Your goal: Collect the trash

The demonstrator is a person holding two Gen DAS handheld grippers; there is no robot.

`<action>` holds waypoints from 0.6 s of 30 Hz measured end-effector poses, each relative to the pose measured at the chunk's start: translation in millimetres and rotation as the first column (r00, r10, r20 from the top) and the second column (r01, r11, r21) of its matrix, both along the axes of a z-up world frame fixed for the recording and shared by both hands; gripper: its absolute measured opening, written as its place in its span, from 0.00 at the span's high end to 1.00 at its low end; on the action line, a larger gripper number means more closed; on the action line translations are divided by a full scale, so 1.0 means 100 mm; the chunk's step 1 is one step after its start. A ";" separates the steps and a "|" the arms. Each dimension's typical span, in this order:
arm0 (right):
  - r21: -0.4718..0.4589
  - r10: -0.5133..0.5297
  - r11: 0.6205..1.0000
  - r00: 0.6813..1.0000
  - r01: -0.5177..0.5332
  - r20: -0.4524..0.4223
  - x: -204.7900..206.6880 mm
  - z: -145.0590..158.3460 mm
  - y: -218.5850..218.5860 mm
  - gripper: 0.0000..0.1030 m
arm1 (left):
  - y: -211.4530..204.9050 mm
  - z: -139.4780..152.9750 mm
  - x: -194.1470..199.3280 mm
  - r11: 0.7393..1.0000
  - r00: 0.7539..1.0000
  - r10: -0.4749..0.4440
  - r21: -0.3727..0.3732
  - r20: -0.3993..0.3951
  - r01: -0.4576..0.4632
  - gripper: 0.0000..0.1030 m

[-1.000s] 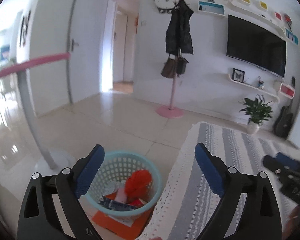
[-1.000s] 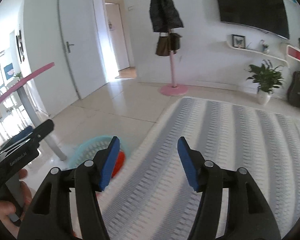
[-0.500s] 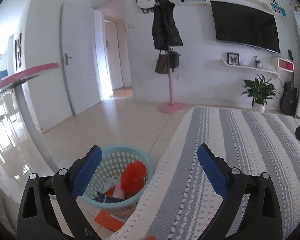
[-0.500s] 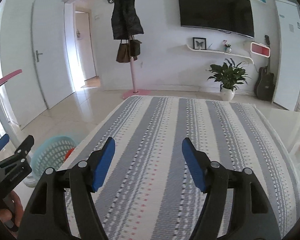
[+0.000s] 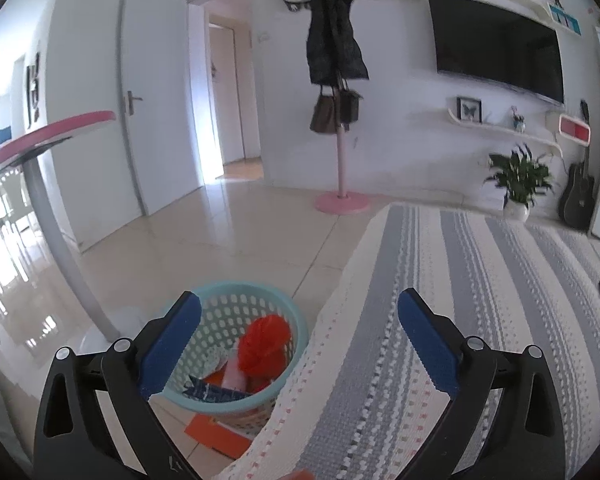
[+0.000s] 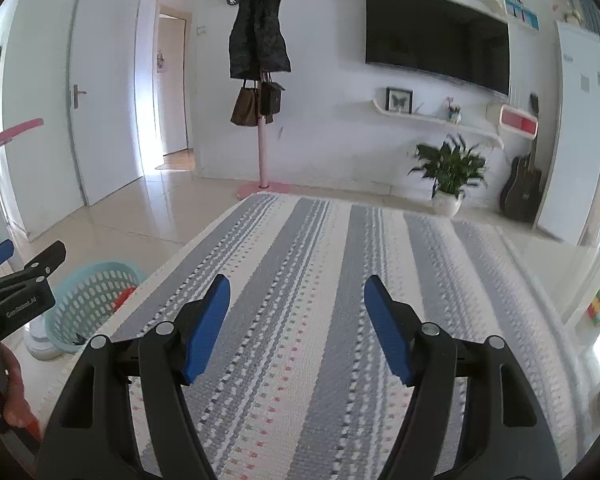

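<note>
Trash, a red crumpled piece (image 5: 265, 344) among it, is already gathered in the teal basket (image 5: 296, 316) on the floor beside the table (image 6: 320, 320) (striped cloth, bare); left gripper (image 5: 300, 344) and right gripper (image 6: 296, 328) fingers are spread, nothing held; little seems left.

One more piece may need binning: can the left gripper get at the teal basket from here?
Probably yes: the left gripper is open and empty, and the teal basket sits just below it beside the striped cloth, top uncovered.
</note>
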State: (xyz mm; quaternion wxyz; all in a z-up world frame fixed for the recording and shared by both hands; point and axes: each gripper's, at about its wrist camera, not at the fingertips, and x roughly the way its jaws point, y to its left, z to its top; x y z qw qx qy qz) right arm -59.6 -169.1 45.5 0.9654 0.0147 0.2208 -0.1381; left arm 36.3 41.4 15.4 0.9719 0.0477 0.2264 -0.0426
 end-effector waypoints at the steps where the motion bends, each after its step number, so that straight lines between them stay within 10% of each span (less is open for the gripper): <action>1: -0.008 0.000 1.000 1.000 0.000 0.006 -0.01 0.02 0.01 0.33 | 0.00 -0.02 0.01 1.000 1.000 -0.002 -0.005 -0.008 0.001 0.07; 18: -0.004 -0.010 1.000 1.000 0.010 0.006 0.01 -0.01 -0.06 0.31 | -0.09 0.00 0.03 0.997 0.996 0.076 -0.011 0.054 -0.076 0.07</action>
